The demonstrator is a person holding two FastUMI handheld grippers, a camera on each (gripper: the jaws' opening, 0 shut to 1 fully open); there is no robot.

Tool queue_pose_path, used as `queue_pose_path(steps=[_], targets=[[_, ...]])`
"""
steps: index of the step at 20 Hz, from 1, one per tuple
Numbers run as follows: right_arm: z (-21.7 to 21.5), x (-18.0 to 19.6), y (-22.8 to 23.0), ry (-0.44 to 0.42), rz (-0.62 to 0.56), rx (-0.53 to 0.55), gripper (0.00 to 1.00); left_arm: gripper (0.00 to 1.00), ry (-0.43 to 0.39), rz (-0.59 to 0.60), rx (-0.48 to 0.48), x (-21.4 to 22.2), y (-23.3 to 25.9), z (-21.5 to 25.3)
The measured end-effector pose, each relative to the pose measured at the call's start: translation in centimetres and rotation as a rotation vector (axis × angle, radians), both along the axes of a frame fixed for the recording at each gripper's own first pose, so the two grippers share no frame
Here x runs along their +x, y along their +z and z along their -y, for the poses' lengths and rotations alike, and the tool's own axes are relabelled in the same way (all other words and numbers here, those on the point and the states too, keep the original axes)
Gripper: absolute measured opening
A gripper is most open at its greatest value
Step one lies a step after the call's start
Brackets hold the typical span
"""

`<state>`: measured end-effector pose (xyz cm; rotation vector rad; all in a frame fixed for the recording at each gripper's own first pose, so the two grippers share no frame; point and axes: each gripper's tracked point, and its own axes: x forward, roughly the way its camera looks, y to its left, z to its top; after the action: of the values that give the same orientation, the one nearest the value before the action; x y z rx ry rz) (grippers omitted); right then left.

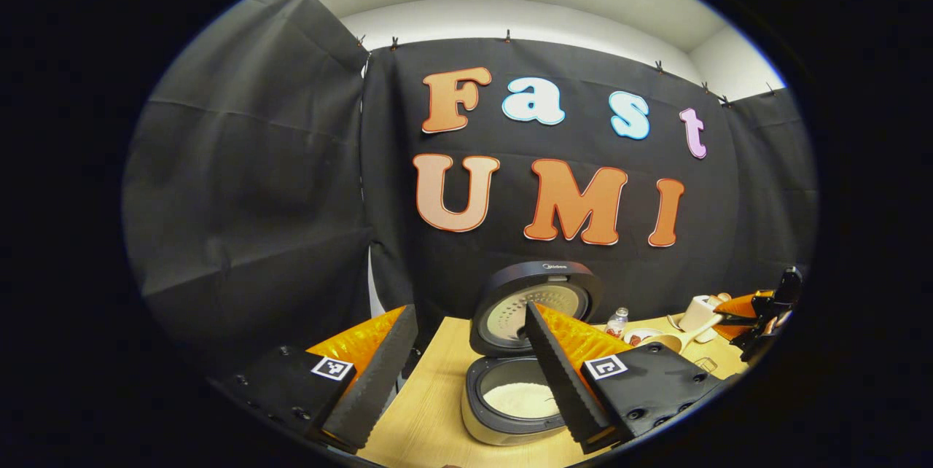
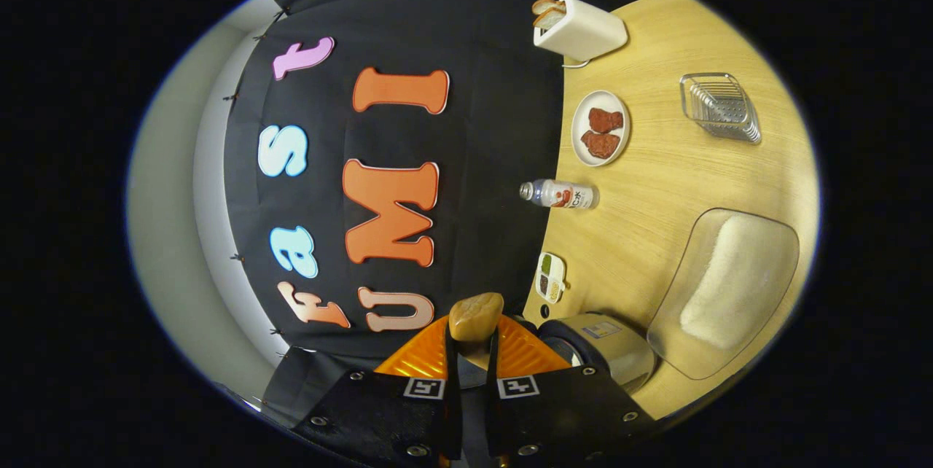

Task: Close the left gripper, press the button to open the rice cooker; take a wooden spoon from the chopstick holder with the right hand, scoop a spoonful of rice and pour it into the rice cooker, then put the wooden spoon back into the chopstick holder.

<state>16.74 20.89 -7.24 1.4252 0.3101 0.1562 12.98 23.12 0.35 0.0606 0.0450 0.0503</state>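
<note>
The rice cooker (image 1: 510, 410) stands open on the wooden table, its lid (image 1: 536, 304) raised and white rice in its pot (image 1: 519, 399). My left gripper (image 1: 468, 307) hovers above and in front of it, open, fingers wide apart with nothing between them. At the far right of the left gripper view, my right gripper (image 1: 758, 315) holds the wooden spoon (image 1: 674, 340), bowl pointing toward the cooker. In the right gripper view, rolled sideways, the right gripper (image 2: 474, 333) is shut on the spoon (image 2: 475, 316), seen end-on. The cooker body (image 2: 605, 351) lies just beside it.
A clear tub of rice (image 2: 729, 286) sits near the cooker. Farther along the table (image 2: 656, 191) are a small condiment tray (image 2: 550, 277), a bottle (image 2: 561, 195), a plate of meat (image 2: 600, 127), a wire rack (image 2: 720, 105) and a white toaster (image 2: 579, 29).
</note>
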Motion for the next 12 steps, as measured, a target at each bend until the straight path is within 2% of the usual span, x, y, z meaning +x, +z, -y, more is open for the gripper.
queue_pose_path(steps=[3, 7, 12], targets=[[-2.9, 2.0, 0.8, 0.027, 0.034, -0.060, 0.12, 1.00, 0.017, -0.003, 0.001, -0.4, 0.1, -1.6], [-5.8, 4.1, 1.0, 0.035, 0.070, -0.195, 0.12, 1.00, 0.046, -0.002, 0.001, -1.0, 0.1, -3.8], [-7.5, 4.7, 2.1, 0.033, 0.134, -0.307, 0.12, 0.99, 0.077, -0.004, -0.010, -1.2, 0.2, -6.1]])
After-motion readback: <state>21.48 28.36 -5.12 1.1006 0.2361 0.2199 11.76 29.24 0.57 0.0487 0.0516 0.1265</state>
